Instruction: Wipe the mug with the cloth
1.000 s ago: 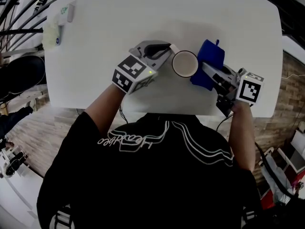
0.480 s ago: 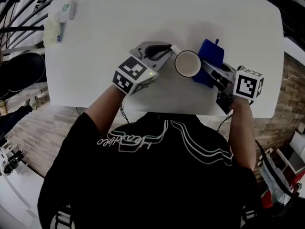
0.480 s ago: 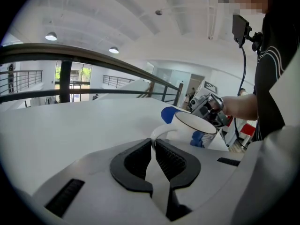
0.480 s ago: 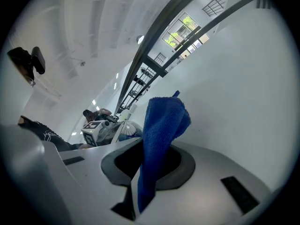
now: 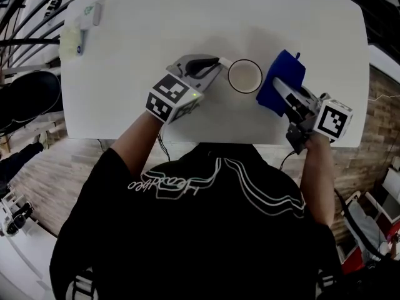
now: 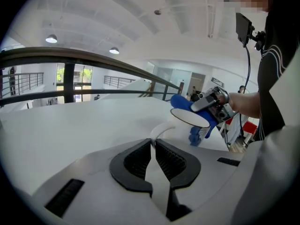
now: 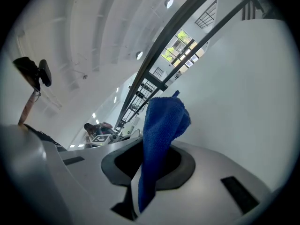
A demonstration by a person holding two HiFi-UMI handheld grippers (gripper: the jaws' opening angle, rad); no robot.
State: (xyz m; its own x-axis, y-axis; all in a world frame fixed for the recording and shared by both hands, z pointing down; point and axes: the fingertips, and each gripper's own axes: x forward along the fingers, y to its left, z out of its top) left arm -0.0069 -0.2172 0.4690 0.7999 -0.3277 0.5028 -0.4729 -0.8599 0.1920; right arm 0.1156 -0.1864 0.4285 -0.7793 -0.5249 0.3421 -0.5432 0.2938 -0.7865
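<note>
A white mug [image 5: 244, 76] stands upright on the white table [image 5: 187, 24], its handle pointing left. My left gripper [image 5: 215, 65] is shut on that handle [image 6: 159, 130], which sits pinched between the black pads. In the left gripper view the mug's rim [image 6: 190, 117] shows ahead, with the blue cloth [image 6: 197, 125] behind it. My right gripper [image 5: 279, 86] is shut on the blue cloth [image 5: 281, 80], just right of the mug and apart from it. The cloth [image 7: 159, 139] rises out of the right jaws and hides the mug there.
A small pale green and white object [image 5: 78, 33] lies at the table's far left corner. The table's near edge [image 5: 206, 141] runs just in front of the person's body. Wooden floor and cables show to the right of the table.
My right gripper has drawn the blue cloth to the right, off the mug's side, leaving a gap. The mug and left gripper have shifted slightly away from me.
</note>
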